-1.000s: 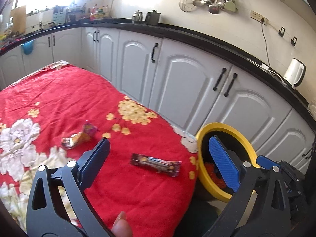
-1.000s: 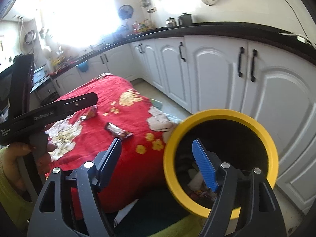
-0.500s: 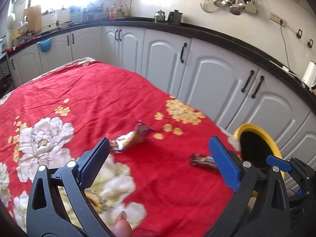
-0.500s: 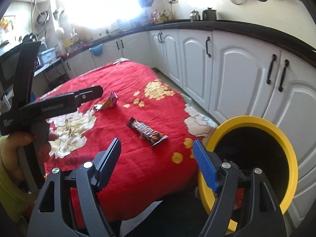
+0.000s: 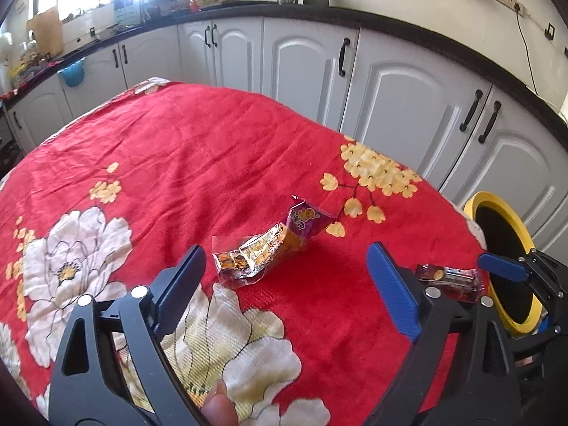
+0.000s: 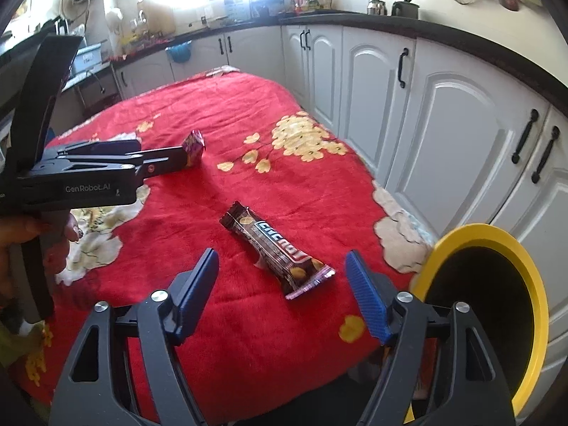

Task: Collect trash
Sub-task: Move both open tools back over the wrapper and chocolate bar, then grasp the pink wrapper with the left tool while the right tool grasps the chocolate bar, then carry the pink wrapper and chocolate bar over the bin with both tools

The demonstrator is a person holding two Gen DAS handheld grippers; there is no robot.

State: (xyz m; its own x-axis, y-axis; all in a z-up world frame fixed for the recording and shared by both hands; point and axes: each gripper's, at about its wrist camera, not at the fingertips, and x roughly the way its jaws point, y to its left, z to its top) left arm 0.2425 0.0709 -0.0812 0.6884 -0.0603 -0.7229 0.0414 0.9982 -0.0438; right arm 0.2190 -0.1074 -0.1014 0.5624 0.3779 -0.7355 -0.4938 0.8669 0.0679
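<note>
A crumpled purple snack wrapper [image 5: 273,245] lies just ahead between my left gripper's [image 5: 284,284] wide-apart jaws. A brown bar wrapper [image 6: 275,250] sits between my right gripper's [image 6: 282,294] spread, empty jaws; its lettering is unreadable. "GenRobot.AI" marks my left tool. The yellow-rimmed bin [image 6: 532,284] stands right.

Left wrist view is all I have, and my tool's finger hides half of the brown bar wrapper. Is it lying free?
Observer: Yes. In the right wrist view the brown bar wrapper lies whole and flat on the red cloth, its near end between the open fingers of the right tool.
Operator: How close is my left tool to the purple wrapper?
Observer: Seen side on, one finger of the left tool overlaps the purple wrapper; I cannot tell if they touch.
</note>
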